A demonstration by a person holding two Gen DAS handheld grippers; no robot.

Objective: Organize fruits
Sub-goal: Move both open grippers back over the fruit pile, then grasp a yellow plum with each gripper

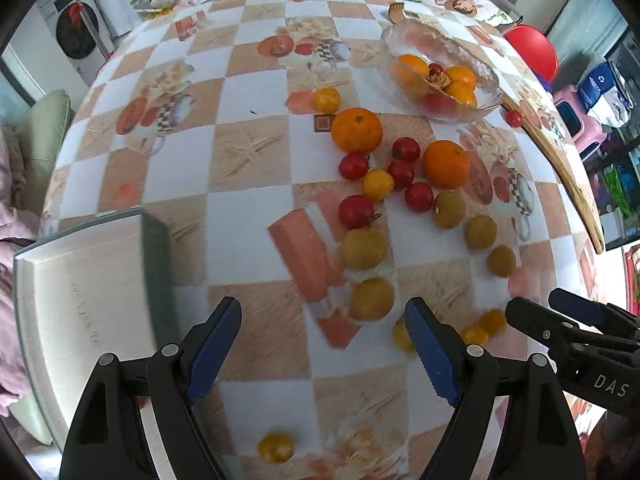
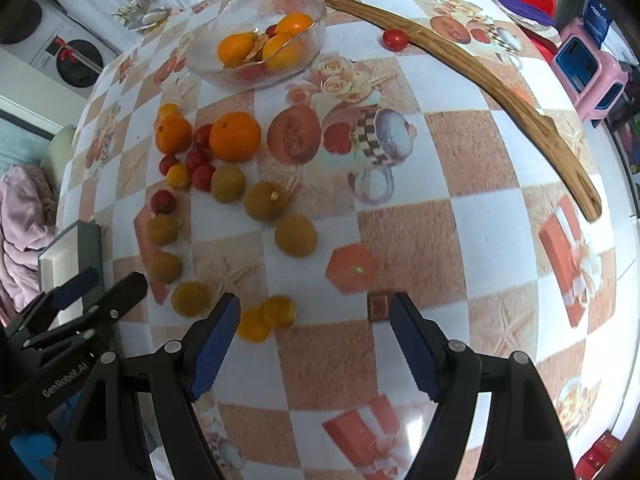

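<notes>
Fruit lies loose on the tabletop (image 1: 256, 92), spread in a band from its middle toward the near edge: two oranges (image 1: 356, 129), red cherry tomatoes (image 1: 353, 165), small yellow ones (image 1: 378, 184) and dull brown round fruits (image 1: 364, 248). A glass bowl (image 1: 486, 72) near the far right corner already holds several oranges w/ something red under them, so I judge the sorting is partly done. Left gripper (image 1: 322, 344) hangs above the near end of the band, jaws apart and holding nothing; right gripper (image 2: 314, 338) is just beside it, also spread and empty, w/ two yellow tomatoes (image 2: 266, 318) by its left finger. For the next pick I would take one fruit at a time, approx. centred between the pads, coming from above; the round ones may roll, esp. near the edge, so close slowly and do not push neighbours. One yellow tomato (image 1: 276, 447) sits alone by the near edge, and one red tomato (image 2: 395, 39) touches a long wooden stick (image 2: 472, 68) along the right side. A book (image 1: 92, 280) lies at the near left corner. Tablecloth is a checked print w/ fruit pictures, which may confuse w/ real fruit. Around: a washing machine (image 1: 76, 32), white curtains, a red balloon (image 1: 534, 54), a pink stool (image 2: 592, 76).
</notes>
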